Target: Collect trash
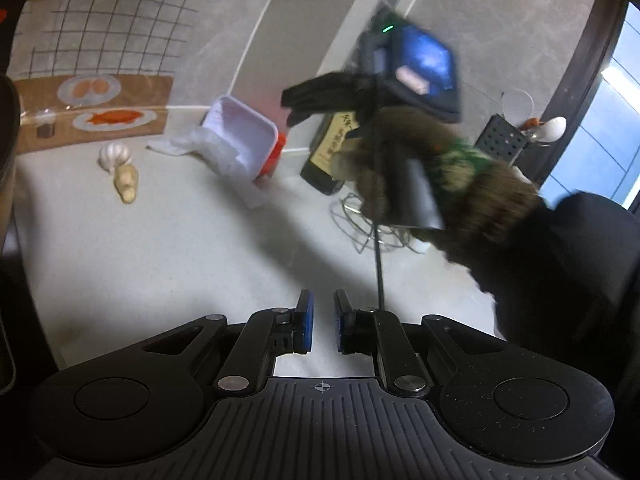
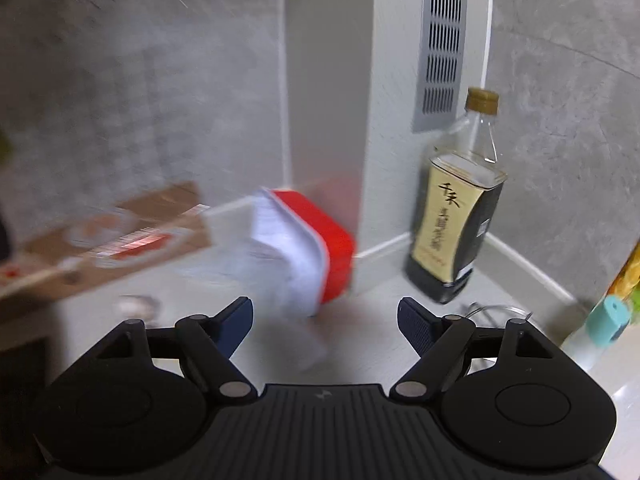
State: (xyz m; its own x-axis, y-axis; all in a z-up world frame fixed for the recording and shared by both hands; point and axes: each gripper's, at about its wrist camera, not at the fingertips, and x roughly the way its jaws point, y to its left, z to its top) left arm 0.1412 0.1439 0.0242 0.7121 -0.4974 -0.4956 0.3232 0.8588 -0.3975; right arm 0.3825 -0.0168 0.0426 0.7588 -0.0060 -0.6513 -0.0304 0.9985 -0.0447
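Observation:
A small red bin with a white liner lies tipped on its side on the pale counter, mouth toward me, by the back wall; it also shows in the right wrist view. A crumpled clear plastic scrap lies at its mouth. My left gripper is nearly shut with nothing between its blue pads, low over the counter. My right gripper is open and empty, just short of the bin; in the left wrist view it hovers above the bin, held by a gloved hand.
A dark sauce bottle stands in the corner right of the bin. A wire whisk lies before it. A garlic bulb and ginger piece lie left. A printed food mat leans on the wall. A utensil holder stands far right.

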